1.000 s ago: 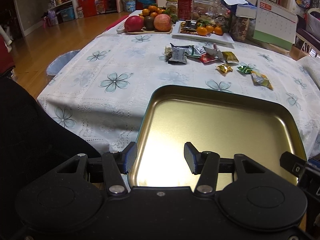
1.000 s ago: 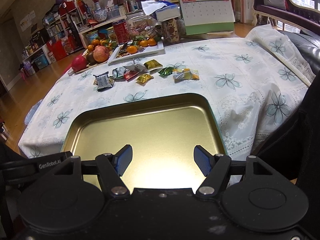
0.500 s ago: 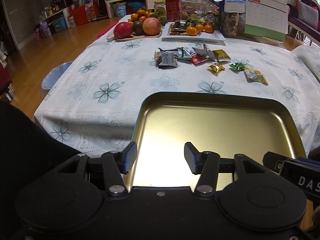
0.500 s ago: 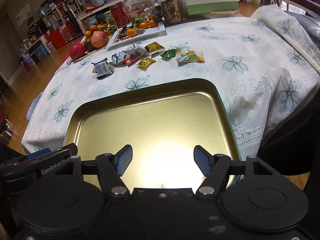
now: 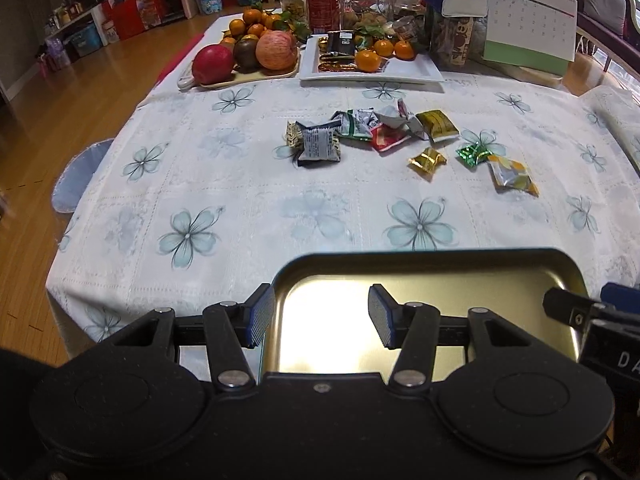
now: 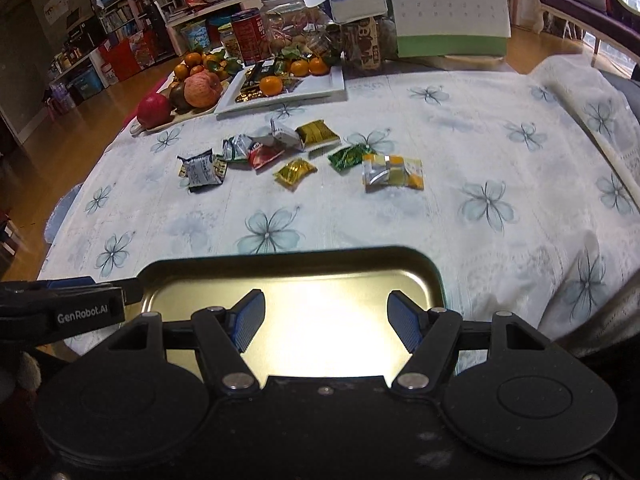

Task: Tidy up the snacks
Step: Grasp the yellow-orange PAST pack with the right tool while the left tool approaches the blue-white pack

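A gold metal tray lies empty at the near edge of the flowered tablecloth. Several wrapped snacks lie in a loose row mid-table: a grey packet, a red one, a gold candy, a green candy and a silver-yellow packet. My left gripper hangs open over the tray's near left corner. My right gripper is open above the tray's near side. Neither holds anything.
At the table's far side stand a fruit board with apples, a white plate with tangerines, jars, a red can and a desk calendar. The other gripper's body shows at the frame edge. Wood floor lies to the left.
Both grippers have risen and tilted up toward the table; the tray now fills less of each view and the snacks appear closer. Jaws stayed open.
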`<state>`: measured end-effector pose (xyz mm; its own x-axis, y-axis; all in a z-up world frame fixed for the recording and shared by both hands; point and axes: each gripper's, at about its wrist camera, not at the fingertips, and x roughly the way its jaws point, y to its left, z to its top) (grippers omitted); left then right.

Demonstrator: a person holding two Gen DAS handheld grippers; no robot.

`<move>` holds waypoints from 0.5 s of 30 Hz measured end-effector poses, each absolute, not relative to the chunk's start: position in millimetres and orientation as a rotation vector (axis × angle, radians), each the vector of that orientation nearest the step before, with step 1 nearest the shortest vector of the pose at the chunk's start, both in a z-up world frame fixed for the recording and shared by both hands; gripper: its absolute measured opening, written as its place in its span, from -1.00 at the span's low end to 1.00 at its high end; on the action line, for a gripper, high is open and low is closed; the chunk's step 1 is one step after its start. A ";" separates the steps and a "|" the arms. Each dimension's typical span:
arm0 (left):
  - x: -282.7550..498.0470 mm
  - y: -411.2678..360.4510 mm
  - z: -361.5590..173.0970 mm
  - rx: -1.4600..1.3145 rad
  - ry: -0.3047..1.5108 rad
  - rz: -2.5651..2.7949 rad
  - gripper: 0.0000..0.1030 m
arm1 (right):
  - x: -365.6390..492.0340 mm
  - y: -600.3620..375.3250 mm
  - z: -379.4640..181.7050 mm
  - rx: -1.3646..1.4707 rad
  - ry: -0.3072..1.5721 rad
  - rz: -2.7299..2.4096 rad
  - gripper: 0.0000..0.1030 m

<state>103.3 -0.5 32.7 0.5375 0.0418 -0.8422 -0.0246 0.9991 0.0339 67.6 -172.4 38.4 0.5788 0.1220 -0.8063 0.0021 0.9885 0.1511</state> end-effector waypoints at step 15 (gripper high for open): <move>201.0 15.1 37.7 0.069 1.022 0.062 0.12 | 214.9 -203.4 33.4 0.146 1.059 -0.029 0.31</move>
